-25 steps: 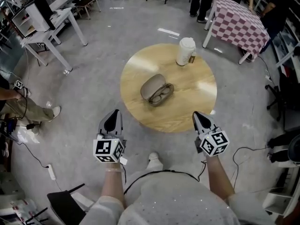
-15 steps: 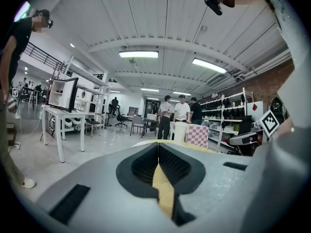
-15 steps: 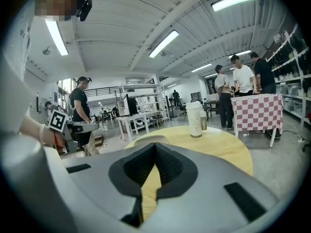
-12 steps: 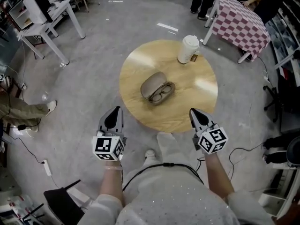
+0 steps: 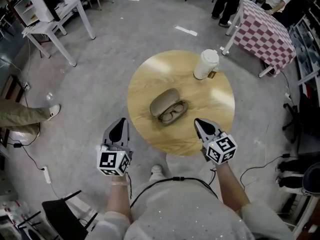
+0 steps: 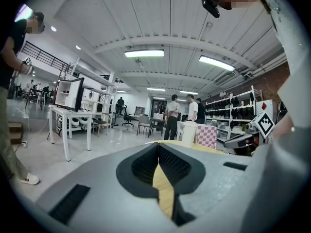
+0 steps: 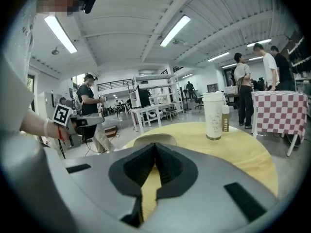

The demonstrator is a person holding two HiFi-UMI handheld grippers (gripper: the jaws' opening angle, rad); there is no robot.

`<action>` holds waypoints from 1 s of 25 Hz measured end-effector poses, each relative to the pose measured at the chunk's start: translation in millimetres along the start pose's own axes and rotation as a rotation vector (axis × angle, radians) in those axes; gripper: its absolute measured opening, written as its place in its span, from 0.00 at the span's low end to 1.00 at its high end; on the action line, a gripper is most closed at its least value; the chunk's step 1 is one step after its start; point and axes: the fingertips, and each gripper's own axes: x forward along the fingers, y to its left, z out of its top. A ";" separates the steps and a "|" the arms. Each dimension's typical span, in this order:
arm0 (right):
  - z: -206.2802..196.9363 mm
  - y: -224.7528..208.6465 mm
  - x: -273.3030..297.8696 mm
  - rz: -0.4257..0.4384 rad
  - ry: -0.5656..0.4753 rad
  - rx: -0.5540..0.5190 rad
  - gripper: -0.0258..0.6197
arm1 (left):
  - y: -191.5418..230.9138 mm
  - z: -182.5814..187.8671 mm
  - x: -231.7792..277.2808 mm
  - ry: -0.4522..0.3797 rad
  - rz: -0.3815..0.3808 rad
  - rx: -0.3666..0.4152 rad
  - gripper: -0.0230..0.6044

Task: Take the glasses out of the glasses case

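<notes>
An open beige glasses case [image 5: 165, 103] lies at the middle of the round wooden table [image 5: 210, 114], its lid tipped back to the left. Dark-framed glasses [image 5: 173, 115] rest in its lower half. My left gripper [image 5: 120, 122] is shut and empty, off the table's front-left edge above the floor. My right gripper [image 5: 199, 123] is also shut and empty, its tip just over the table's front edge, to the right of the case. In the right gripper view the case lid [image 7: 154, 139] shows just beyond the shut jaws [image 7: 155, 146]. The left gripper view shows shut jaws [image 6: 158, 147].
A white lidded cup [image 5: 206, 64] stands at the table's far right with a small bottle beside it. A checkered-cloth table [image 5: 265, 31] with people is at the back right. White desks [image 5: 50, 19] stand back left. A person's leg [image 5: 25, 115] and cables are at left.
The table and case have drawn nearer in the head view. Both grippers stay shut; the right one now reaches over the table's front edge, the left stays off it.
</notes>
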 end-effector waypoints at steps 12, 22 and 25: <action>9.1 0.6 65.8 0.228 0.176 -0.222 0.05 | 1.2 -11.6 26.3 0.019 0.074 -0.033 0.04; -7.5 16.9 101.6 0.413 0.354 -0.573 0.08 | 7.6 -25.0 30.8 0.041 0.147 -0.075 0.04; -11.2 20.5 110.3 0.453 0.390 -0.630 0.11 | 8.2 -28.8 30.3 0.049 0.164 -0.087 0.04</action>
